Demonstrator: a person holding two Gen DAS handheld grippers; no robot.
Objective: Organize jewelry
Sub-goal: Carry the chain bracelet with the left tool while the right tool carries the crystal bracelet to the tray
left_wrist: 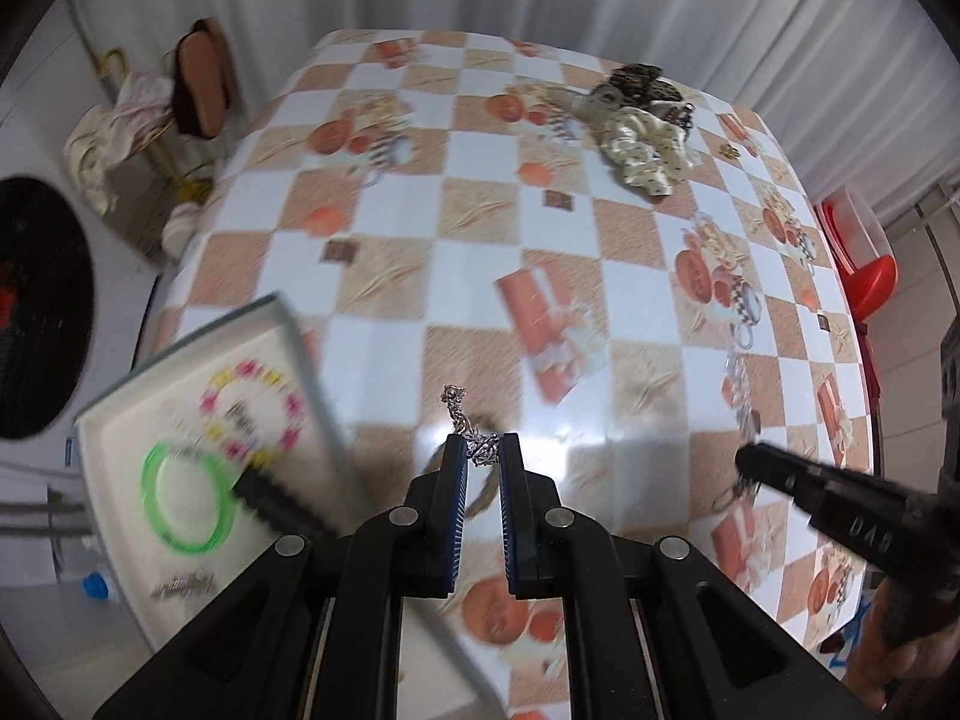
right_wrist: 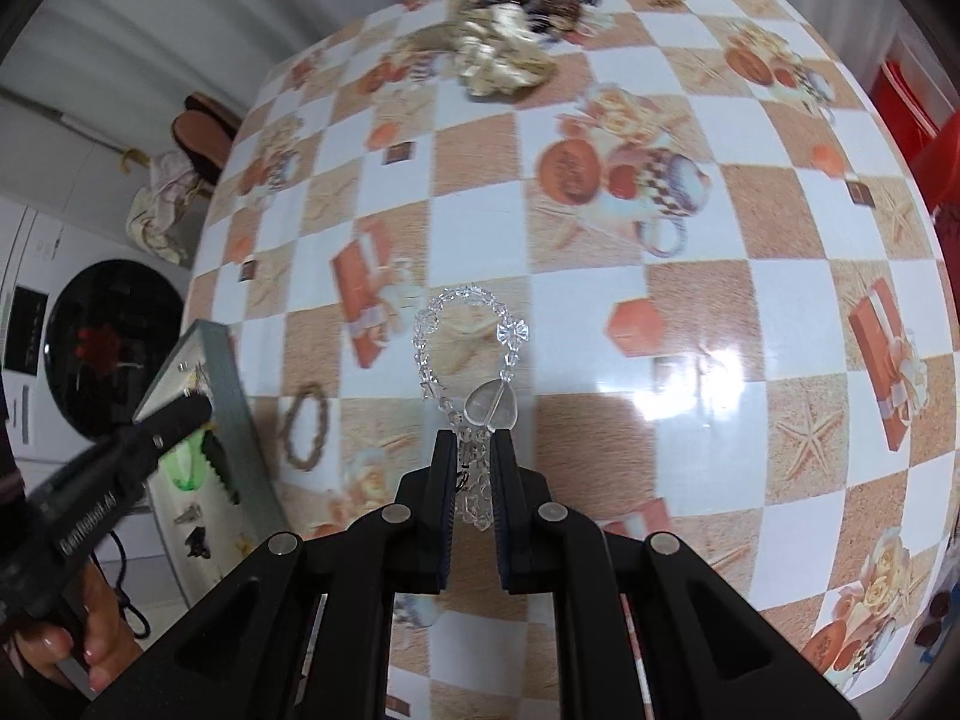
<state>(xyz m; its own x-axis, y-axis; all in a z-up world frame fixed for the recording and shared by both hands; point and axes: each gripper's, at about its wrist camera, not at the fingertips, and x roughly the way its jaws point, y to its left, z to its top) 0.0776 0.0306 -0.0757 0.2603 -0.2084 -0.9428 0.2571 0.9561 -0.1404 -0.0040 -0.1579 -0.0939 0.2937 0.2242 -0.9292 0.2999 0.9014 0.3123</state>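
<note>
My left gripper (left_wrist: 481, 450) is shut on a thin silver chain (left_wrist: 465, 426) and holds it above the table, just right of the white jewelry tray (left_wrist: 120, 420). The tray holds a green bangle (left_wrist: 183, 501), a pink and yellow bead bracelet (left_wrist: 255, 414) and a dark hair clip (left_wrist: 276, 498). My right gripper (right_wrist: 472, 447) is shut on a clear crystal bead bracelet (right_wrist: 462, 348) with a heart charm, lifted over the table. A brown woven bracelet (right_wrist: 307, 426) lies on the table beside the tray (right_wrist: 234, 414).
A pile of scrunchies and hair accessories (left_wrist: 645, 126) lies at the table's far side, with a small gold piece (left_wrist: 729, 150) to its right. A red chair (left_wrist: 861, 264) stands at the right edge. A washing machine (right_wrist: 108, 348) stands to the left.
</note>
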